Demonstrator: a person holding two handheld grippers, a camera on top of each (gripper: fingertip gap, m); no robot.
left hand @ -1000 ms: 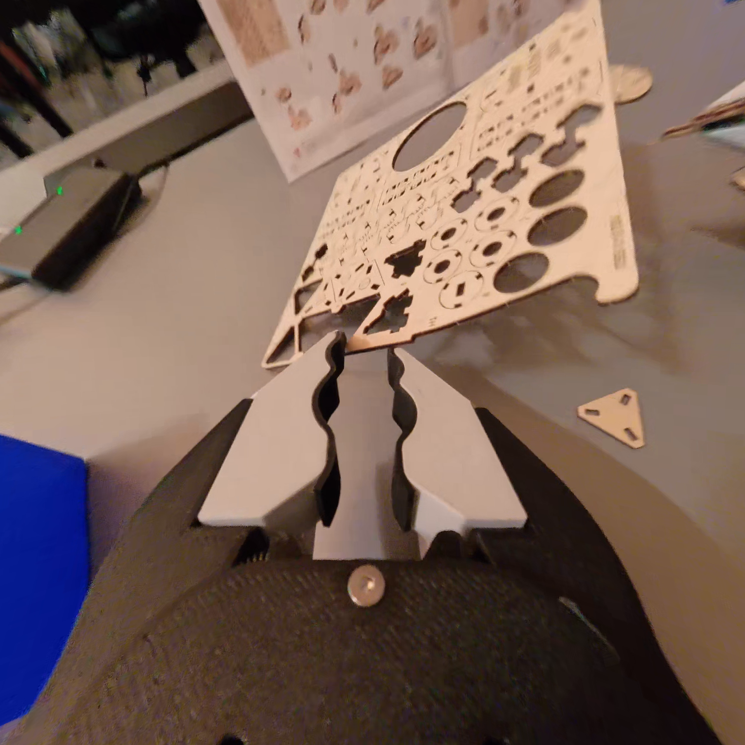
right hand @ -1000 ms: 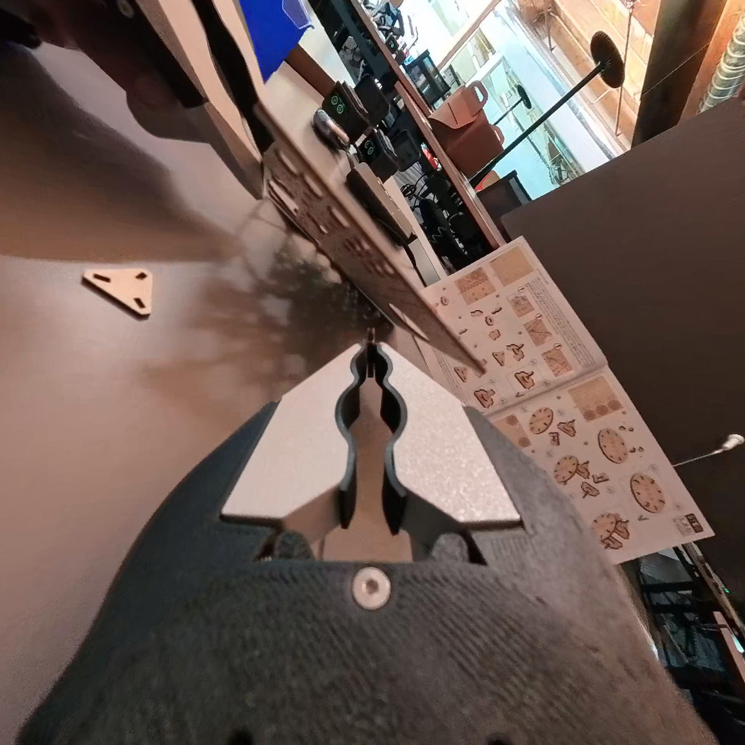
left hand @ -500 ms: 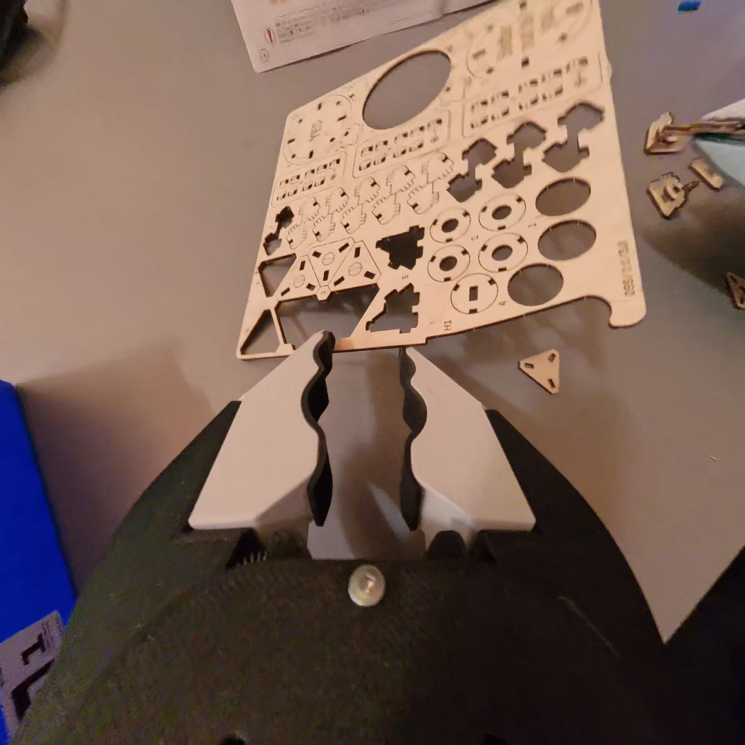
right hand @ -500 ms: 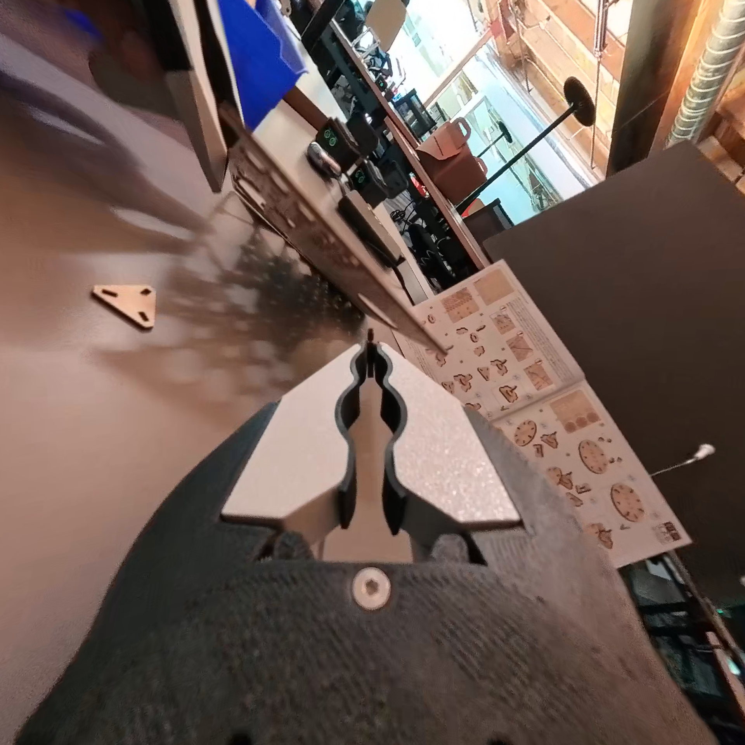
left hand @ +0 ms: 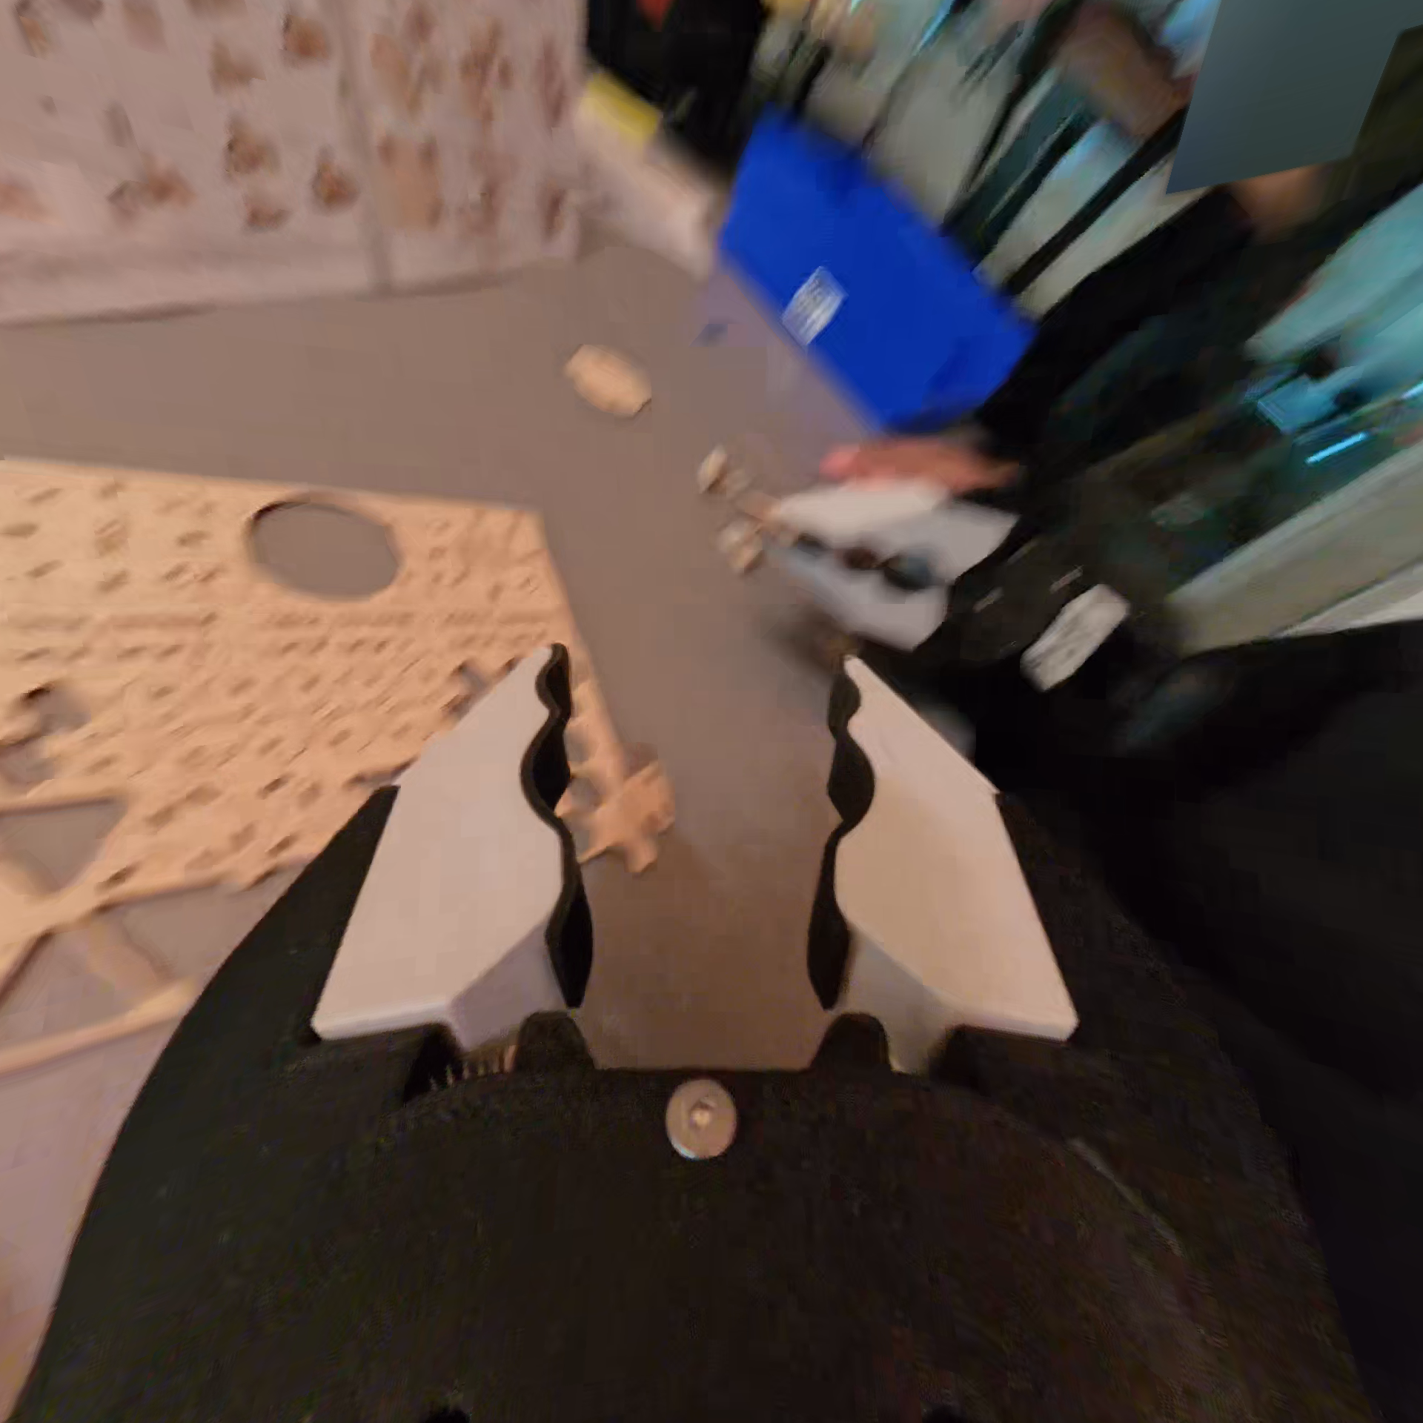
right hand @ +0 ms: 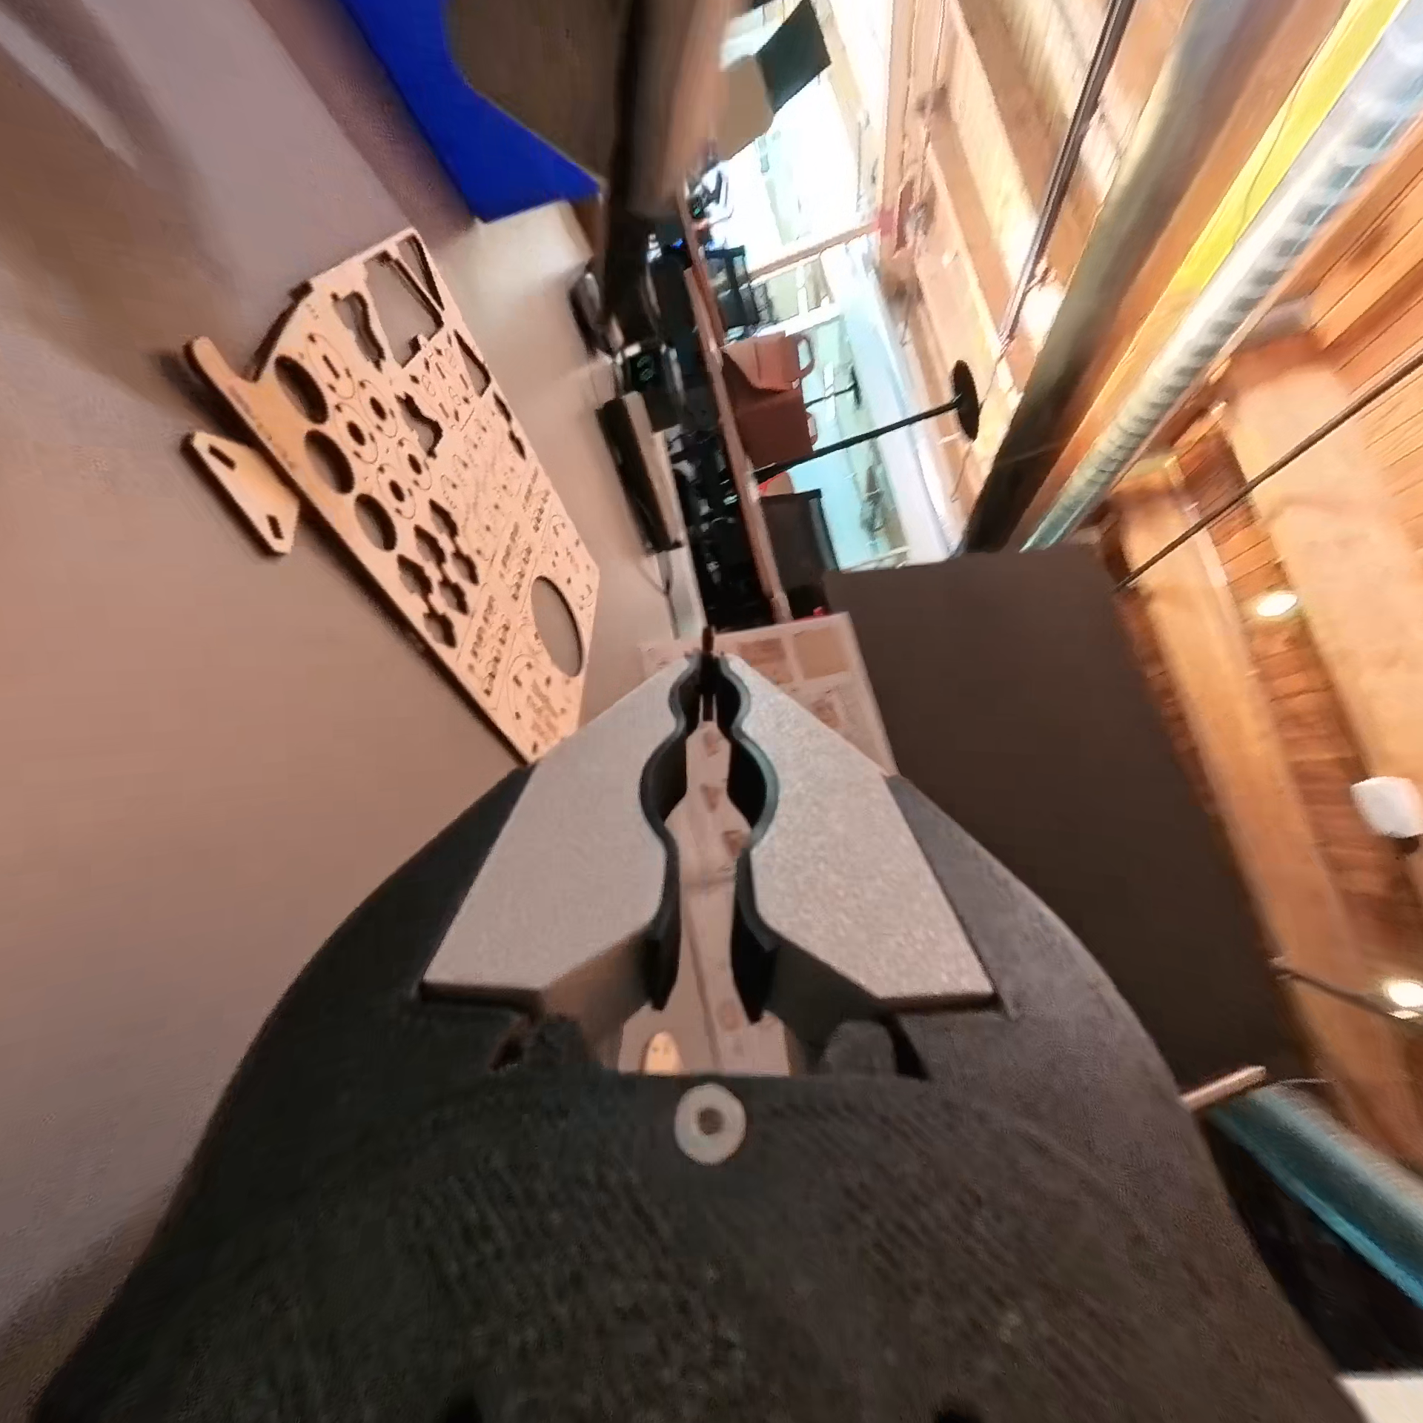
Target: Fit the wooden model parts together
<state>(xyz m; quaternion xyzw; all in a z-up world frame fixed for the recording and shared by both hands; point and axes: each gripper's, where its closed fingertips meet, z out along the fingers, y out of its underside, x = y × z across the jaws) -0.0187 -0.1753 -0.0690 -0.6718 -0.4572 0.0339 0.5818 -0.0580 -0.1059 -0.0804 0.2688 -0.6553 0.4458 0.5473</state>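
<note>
Plywood sheet (left hand: 231, 678) lies flat on the table (left hand: 693, 885); left gripper (left hand: 697, 678) spread, empty; right gripper (right hand: 704, 670) pinches a thin dark sliver.

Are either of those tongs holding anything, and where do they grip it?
Left tongs are open and hold nothing. Right tongs are shut on a thin dark sliver, pinched at the tips; what it is cannot be told.

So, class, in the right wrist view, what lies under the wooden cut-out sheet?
The grey table shows through the wooden cut-out sheet's round and notched holes and around it. Anything beneath the solid wood is covered.
</note>
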